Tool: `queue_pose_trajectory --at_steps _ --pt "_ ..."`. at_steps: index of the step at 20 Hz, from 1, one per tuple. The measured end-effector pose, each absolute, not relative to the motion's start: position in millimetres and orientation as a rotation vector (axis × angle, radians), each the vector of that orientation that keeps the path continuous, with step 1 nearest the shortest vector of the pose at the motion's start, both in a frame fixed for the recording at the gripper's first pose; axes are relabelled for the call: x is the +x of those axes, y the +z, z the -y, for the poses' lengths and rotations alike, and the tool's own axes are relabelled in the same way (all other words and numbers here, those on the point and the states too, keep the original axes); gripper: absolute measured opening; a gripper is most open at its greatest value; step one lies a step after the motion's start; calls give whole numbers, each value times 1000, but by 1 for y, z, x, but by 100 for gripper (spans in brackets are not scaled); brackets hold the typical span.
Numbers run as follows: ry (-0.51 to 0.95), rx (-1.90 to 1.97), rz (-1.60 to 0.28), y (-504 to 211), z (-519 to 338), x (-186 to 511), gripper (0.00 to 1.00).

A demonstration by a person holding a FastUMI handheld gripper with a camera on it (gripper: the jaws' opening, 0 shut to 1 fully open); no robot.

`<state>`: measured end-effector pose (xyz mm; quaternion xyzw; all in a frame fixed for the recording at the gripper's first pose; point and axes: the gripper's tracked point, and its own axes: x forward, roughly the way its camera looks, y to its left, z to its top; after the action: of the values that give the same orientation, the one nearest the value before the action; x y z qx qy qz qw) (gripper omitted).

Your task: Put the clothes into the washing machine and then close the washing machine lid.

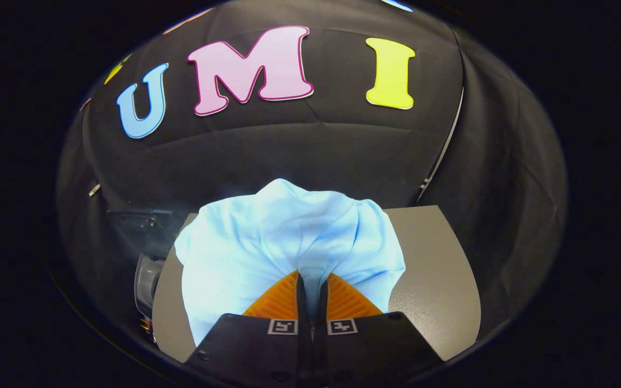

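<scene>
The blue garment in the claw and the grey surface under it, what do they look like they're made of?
The garment looks like soft, matte knit cotton: it bunches into folds where the claw pinches it. The grey surface seems smooth, rigid plastic or painted metal, with a faint sheen; which one is unclear.

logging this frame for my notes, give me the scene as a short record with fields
gripper: fingers closed on a fold of the cloth
cloth: pale blue garment, bunched, pinched between the fingers and spreading ahead of them
surface: grey table under and beside the garment
other object: a clear, hard-to-identify object beside the table's edge
backdrop: black cloth wall beyond the table
task stage: garment gripped, not yet in a washing machine
</scene>
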<state>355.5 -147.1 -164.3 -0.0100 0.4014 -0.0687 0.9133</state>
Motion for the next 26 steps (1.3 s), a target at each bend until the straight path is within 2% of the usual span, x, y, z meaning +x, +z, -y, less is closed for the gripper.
queue_pose_trajectory --at_steps 5,14,20,26 --pt "-136 -7 -746 -128 135 347 5" --pt "-43 -80 -464 10 49 311 5" --pt "138 -69 -324 65 -64 300 5" --pt "383 -91 -256 56 -201 298 5"
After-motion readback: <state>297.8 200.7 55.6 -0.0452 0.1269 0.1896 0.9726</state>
